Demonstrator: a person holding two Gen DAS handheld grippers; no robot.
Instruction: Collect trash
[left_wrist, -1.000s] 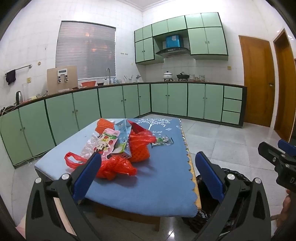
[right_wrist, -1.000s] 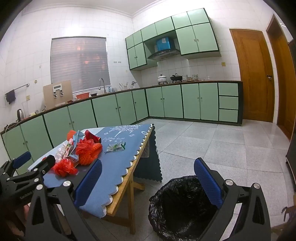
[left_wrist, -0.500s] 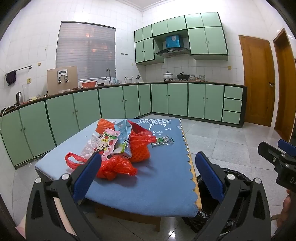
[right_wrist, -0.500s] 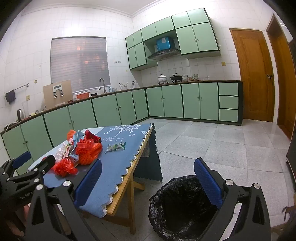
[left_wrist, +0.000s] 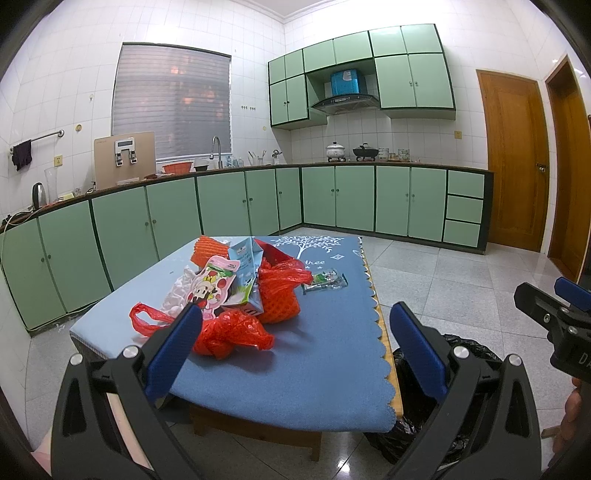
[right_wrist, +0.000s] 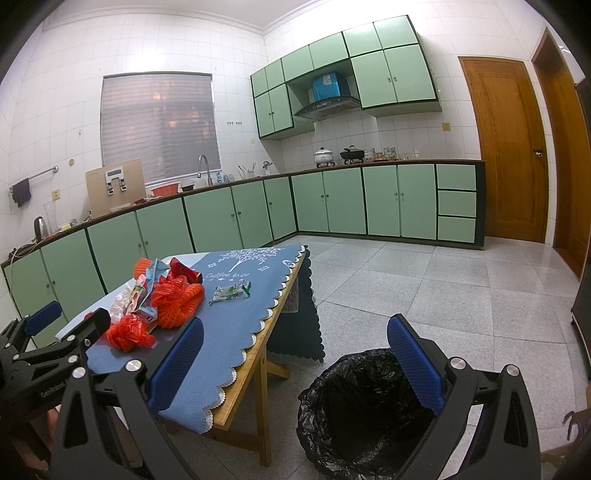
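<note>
A pile of trash lies on the blue tablecloth (left_wrist: 317, 354): a red plastic bag (left_wrist: 229, 334), an orange foam net (left_wrist: 280, 301), a pink cartoon wrapper (left_wrist: 212, 286), a light blue carton (left_wrist: 245, 273) and a clear green wrapper (left_wrist: 325, 280) apart to the right. A bin with a black liner (right_wrist: 354, 406) stands on the floor beside the table's right edge. My left gripper (left_wrist: 295, 345) is open and empty, in front of the pile. My right gripper (right_wrist: 295, 360) is open and empty, above the bin's near side. The pile also shows in the right wrist view (right_wrist: 173, 299).
The low wooden table (right_wrist: 255, 373) stands on a grey tiled floor (right_wrist: 424, 295). Green cabinets (left_wrist: 351, 201) line the far walls under a counter with a sink and pots. Wooden doors (left_wrist: 513, 158) are at the right.
</note>
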